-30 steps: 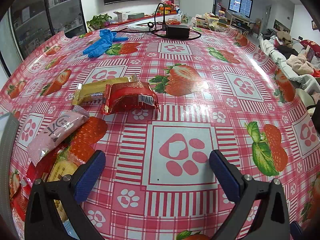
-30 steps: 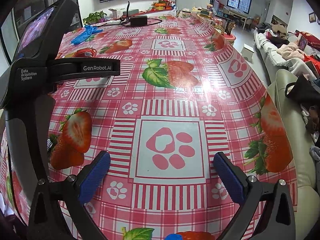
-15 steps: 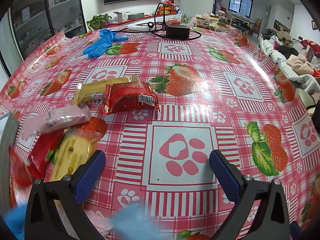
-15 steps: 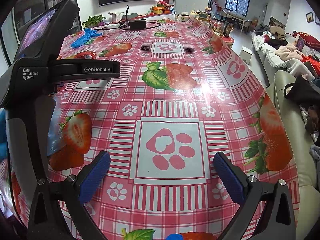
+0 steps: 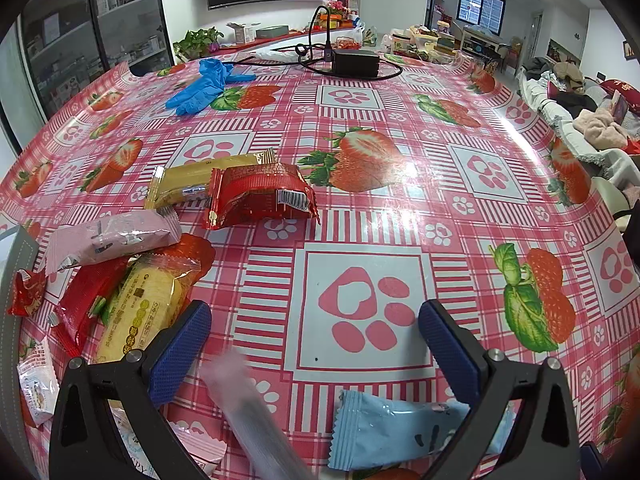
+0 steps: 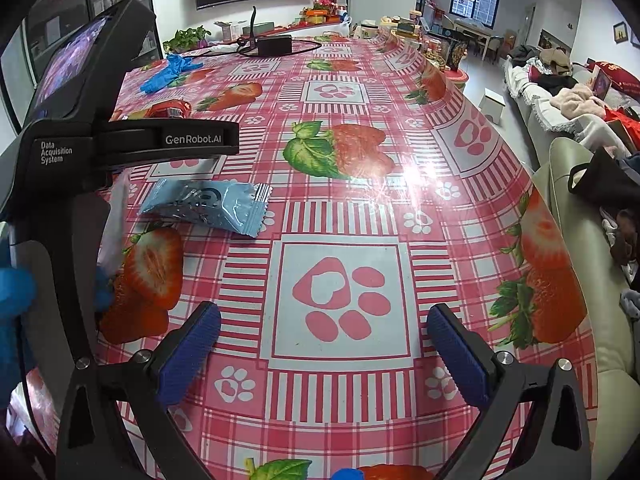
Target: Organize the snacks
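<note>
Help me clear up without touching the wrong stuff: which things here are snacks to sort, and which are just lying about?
Snacks to sort:
red packet
gold packet
pink packet
yellow packet
light blue packet

Just lying about:
blue gloves
black power adapter
potted plant

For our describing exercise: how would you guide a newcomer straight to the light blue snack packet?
Start at the table with the strawberry cloth. Near its front edge, close under the left gripper, lies the light blue packet. It is the only pale blue wrapper; the others are red, yellow or pink.
</note>
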The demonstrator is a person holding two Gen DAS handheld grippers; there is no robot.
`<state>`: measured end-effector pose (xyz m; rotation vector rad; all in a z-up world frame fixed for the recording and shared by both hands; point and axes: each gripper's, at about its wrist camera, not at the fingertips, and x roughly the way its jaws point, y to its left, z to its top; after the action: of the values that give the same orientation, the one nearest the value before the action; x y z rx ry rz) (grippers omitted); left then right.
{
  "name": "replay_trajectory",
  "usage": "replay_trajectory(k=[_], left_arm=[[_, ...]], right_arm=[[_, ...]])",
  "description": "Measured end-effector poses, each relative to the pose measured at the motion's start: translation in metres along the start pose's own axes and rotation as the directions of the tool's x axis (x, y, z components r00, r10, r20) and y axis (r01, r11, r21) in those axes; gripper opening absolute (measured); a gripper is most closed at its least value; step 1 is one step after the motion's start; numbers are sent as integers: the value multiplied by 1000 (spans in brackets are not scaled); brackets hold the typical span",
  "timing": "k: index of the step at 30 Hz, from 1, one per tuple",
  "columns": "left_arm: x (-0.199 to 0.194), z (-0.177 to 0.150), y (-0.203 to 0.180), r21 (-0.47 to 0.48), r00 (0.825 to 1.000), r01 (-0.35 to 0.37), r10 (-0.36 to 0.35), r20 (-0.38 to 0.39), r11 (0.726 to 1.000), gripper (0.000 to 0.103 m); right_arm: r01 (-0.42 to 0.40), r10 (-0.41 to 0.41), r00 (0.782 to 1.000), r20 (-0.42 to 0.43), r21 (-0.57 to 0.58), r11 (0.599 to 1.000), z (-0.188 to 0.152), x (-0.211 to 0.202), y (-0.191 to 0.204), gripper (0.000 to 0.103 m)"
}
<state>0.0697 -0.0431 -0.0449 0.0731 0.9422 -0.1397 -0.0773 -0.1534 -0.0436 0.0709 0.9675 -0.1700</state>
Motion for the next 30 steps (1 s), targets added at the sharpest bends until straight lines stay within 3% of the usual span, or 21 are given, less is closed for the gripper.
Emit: replay_trajectory(k=[2, 6, 9, 12, 15, 23, 30], left_arm=[[0, 0, 0, -1, 1000, 2, -2, -1, 1000, 103], [-3, 3, -5, 95, 997, 38, -32, -70, 995, 103], [-42, -4, 6, 129, 997, 53, -60, 48, 990, 103], [-87, -17, 36, 174, 981, 66, -96, 168, 983, 103], [-102, -31, 74, 174, 978, 48, -81, 192, 984, 103], [-83, -73, 155, 267, 990, 26, -61, 125, 963, 103], [-61, -76, 168, 340, 998, 9, -32, 61, 940, 103]], right_arm=[[1, -1, 1000, 0, 1, 1000, 0, 0, 0, 103], [1, -1, 1000, 1, 2, 1000, 0, 1, 0, 103], [1, -1, 1000, 9, 2, 1000, 0, 1, 0, 103], [2, -2, 1000, 14, 3, 1000, -1, 1, -1, 103], [2, -2, 1000, 16, 3, 1000, -1, 1, -1, 103], [3, -3, 1000, 20, 3, 1000, -2, 1, 0, 103], [3, -3, 1000, 17, 4, 1000, -1, 2, 0, 103]])
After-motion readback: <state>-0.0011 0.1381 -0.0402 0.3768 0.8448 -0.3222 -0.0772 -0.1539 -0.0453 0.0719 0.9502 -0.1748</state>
